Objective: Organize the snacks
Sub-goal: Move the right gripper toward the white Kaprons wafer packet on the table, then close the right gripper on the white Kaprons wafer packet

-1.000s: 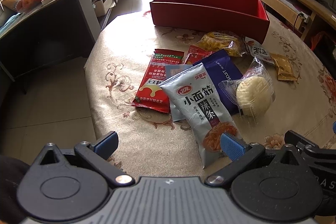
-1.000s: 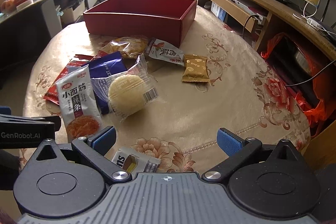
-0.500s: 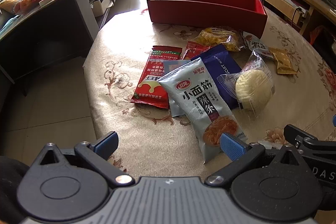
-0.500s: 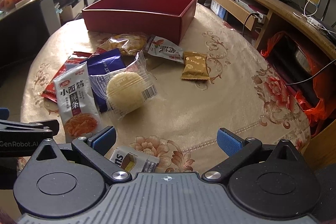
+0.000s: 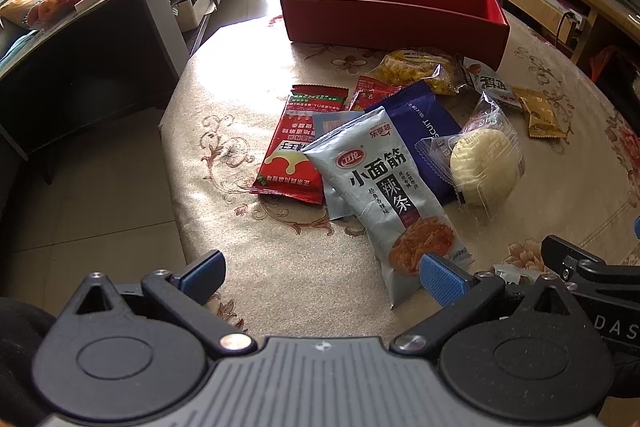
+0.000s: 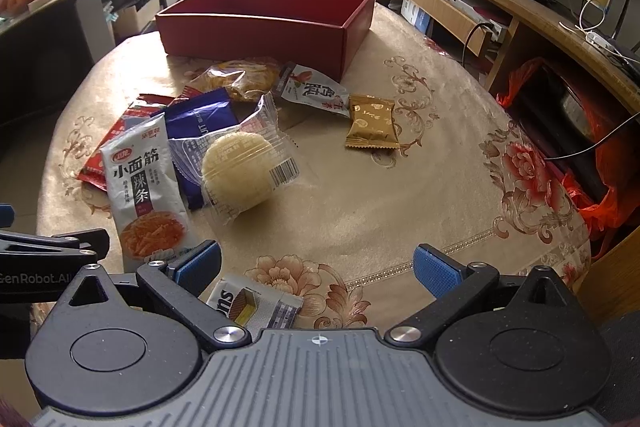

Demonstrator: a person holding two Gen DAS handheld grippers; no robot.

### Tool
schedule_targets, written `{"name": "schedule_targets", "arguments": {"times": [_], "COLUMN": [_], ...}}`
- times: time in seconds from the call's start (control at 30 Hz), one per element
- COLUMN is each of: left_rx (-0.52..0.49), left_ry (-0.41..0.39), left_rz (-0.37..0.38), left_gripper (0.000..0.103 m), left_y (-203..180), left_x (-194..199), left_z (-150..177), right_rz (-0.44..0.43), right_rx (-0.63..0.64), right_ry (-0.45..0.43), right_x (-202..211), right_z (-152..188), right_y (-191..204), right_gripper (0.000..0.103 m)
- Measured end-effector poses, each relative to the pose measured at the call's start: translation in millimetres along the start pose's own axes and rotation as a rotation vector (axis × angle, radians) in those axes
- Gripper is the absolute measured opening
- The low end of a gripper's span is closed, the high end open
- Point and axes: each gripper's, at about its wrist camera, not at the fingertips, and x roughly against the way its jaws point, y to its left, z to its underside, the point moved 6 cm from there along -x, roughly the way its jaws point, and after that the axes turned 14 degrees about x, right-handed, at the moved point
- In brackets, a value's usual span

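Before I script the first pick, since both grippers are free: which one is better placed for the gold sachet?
Probably right. The right gripper faces the gold sachet over bare cloth; the left gripper has the grey packet between.

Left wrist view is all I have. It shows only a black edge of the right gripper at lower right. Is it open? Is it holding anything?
Observer: The right gripper is open, with nothing between its fingers.
Operator: Is there anything near it that I can't see?
Observer: A small white packet lies flat on the tablecloth by its left finger, partly hidden under the gripper body.
Operator: What's past the table's right edge?
Observer: A red plastic bag with something dark inside sits close against that edge.
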Motion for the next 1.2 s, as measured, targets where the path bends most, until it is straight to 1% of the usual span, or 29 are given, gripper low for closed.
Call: {"name": "schedule_targets", "arguments": {"times": [0.4, 0.63, 1.0, 1.2], "left_rx": [-0.011, -0.023, -0.031, -0.015], "left_ry": [0.003, 0.012, 0.024, 0.034], "left_rz": [-0.009, -0.023, -0.029, -0.015], "left_gripper": [0.1, 0.095, 0.095, 0.095], "left_y": [0.2, -0.9, 0.0, 1.9], "left_x": [-1.5, -2.4, -2.9, -4.2], "left_z": [3.0, 5.2, 6.6, 5.0], "right_rz": [-0.002, -0.009, -0.013, -0.02], "right_rx": [0.002, 0.009, 0.012, 0.003], "right_ry": [0.014, 0.033, 0.048, 0.074], "right_x": [-1.1, -3.5, -5.1, -8.4], "right_z": [1.7, 4.8, 6.5, 11.8], "right_y": [1.3, 5.3, 7.7, 8.0], "right_gripper": [0.103, 0.103, 0.103, 0.103]}}
